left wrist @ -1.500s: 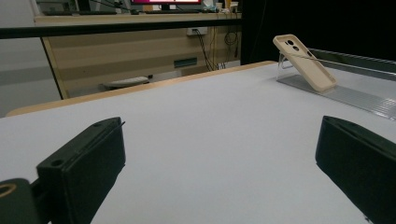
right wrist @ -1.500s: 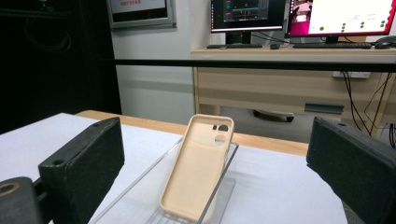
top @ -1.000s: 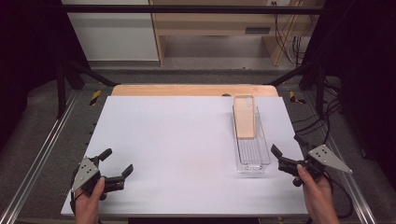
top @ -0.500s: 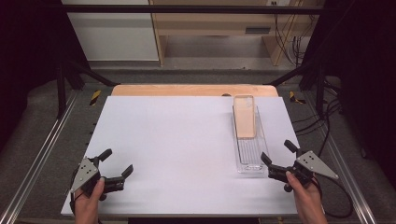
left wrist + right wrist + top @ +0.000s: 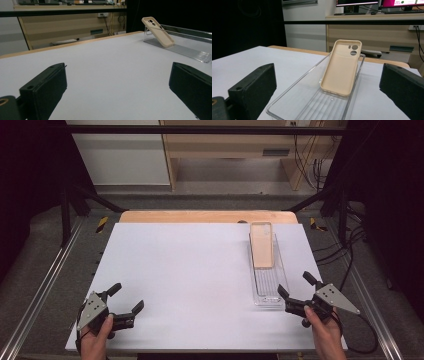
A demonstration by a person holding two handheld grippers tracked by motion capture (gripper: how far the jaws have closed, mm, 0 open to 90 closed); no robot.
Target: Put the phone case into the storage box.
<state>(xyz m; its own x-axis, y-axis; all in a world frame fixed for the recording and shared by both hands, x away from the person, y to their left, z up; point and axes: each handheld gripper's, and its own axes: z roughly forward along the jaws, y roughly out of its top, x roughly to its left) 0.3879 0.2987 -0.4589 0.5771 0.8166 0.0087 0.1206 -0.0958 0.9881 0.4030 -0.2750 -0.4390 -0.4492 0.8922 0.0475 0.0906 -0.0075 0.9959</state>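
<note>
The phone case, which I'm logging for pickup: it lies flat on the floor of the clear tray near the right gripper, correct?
Not flat. The right gripper view shows the phone case propped up, leaning on the far end wall of the clear tray. The open right gripper is indeed near the tray.

Phone case (image 5: 261, 245) in tray (image 5: 270, 292), table (image 5: 190, 270) right

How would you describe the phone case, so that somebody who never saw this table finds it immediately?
Start at the white table and go to its right side, where a long clear plastic tray lies. The phone case leans tilted at the tray's far end. It is the one beige thing there, with round camera holes near its top.
</note>
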